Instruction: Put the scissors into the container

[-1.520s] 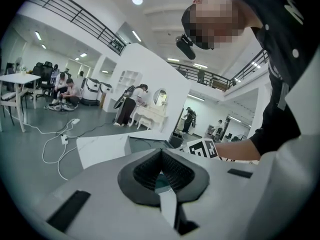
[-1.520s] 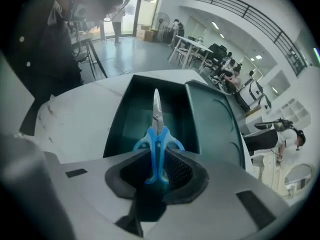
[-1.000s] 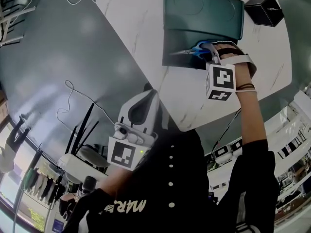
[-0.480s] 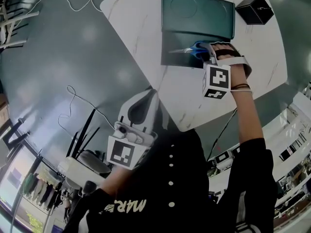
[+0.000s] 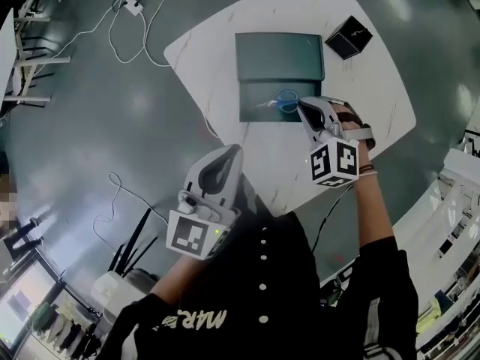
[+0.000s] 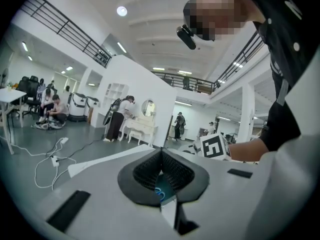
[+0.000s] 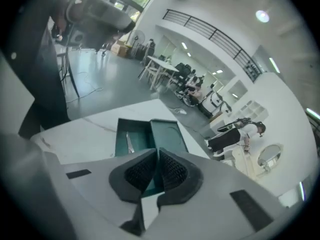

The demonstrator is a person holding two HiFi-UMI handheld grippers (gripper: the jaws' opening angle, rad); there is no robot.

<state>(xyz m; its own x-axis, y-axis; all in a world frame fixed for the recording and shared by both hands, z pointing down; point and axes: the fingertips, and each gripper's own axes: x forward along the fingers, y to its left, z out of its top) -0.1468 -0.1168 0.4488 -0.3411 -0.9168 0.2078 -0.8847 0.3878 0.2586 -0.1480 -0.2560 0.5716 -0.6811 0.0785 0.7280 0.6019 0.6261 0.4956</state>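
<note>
Scissors (image 5: 278, 103), blue-handled: lying inside the open green container (image 5: 279, 55); right gripper (image 5: 302, 106) above, jaws just drawn nearly together on nothing, best withdrawn straight up clear of the rim; left gripper (image 5: 233, 149) pinched together, empty.

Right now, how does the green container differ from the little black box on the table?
The green container is wide, flat and lies open, with the scissors in its near half; the black box is small and blocky. The container sits mid-table; the box sits beside its far right corner. Both rest on the white table.
</note>
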